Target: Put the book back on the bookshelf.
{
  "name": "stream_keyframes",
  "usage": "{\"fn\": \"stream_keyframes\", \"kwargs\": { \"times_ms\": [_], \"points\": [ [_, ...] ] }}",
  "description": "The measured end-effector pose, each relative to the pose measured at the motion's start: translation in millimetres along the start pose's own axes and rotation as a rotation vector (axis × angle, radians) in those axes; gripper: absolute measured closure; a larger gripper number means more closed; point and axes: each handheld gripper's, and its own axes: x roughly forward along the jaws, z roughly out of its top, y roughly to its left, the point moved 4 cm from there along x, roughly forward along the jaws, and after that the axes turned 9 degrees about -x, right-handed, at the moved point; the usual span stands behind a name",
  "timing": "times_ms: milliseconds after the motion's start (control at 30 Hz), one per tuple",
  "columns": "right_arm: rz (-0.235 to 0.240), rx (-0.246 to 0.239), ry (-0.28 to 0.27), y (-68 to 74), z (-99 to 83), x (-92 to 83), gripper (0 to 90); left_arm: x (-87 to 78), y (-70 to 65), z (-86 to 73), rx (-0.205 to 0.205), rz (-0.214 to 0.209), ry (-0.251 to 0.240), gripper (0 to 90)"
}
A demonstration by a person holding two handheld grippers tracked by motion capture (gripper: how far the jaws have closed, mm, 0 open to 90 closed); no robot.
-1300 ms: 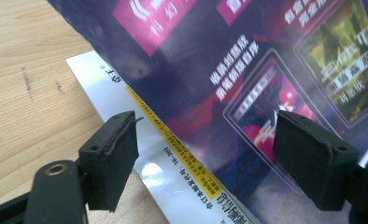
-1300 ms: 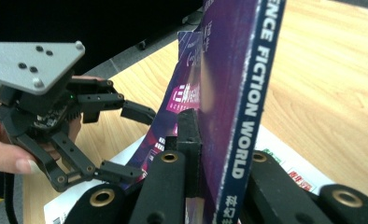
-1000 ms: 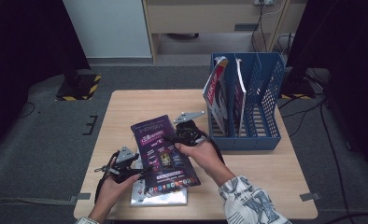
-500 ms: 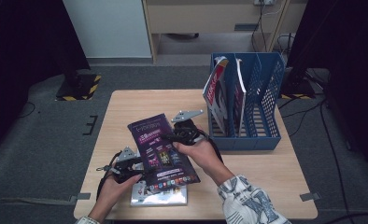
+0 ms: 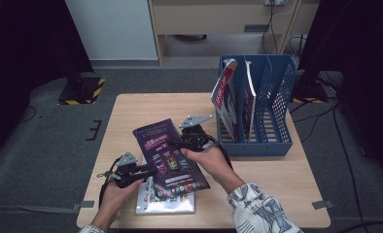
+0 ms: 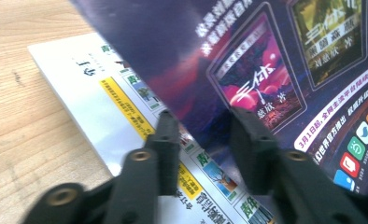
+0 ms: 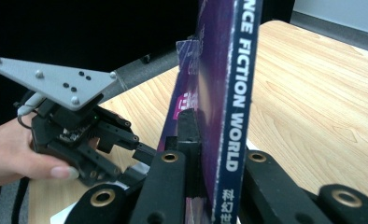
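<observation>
A purple science-fiction magazine [image 5: 167, 155] [image 6: 266, 56] [image 7: 238, 70] is held tilted above the table. My right gripper [image 5: 174, 144] [image 7: 217, 140] is shut on its spine edge. My left gripper [image 5: 149, 170] [image 6: 203, 121] [image 7: 142, 154] has just been closing around the magazine's lower left edge. One of its jaws is under the page and the other lies over the cover, with a gap still showing between them. Under the magazine, a white magazine [image 5: 165, 201] [image 6: 102, 93] lies flat near the table's front edge.
A blue file rack [image 5: 277, 141] stands at the right of the wooden table [image 5: 131, 111], with a red-and-white magazine [image 5: 226, 97] and another upright in its left slots. Its right slots hold nothing. Dark floor surrounds the table.
My left gripper has shifted right onto the purple magazine's edge and its jaws have narrowed around it. The right gripper and the magazine have barely moved.
</observation>
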Motion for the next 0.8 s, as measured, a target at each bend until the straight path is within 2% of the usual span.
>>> {"fn": "stream_keyframes", "kwargs": {
  "times_ms": [33,367,467,800],
  "points": [
    [-0.004,0.0,-0.003,-1.5,-0.7,-1.3,84.3,-0.2,0.1,0.7,0.004,0.004,-0.003,73.7],
    [-0.017,0.004,-0.021,-5.7,-2.3,-7.0,84.2,-6.0,0.1,8.3,0.054,0.035,-0.033,81.9],
    [-0.023,-0.004,-0.029,-6.1,-1.4,-8.6,84.2,-9.0,-0.1,11.3,0.081,0.052,-0.04,82.3],
    [-0.031,-0.027,-0.05,-5.9,3.9,-12.7,84.1,-17.9,0.6,19.5,0.115,0.092,-0.079,82.7]
  ]
}}
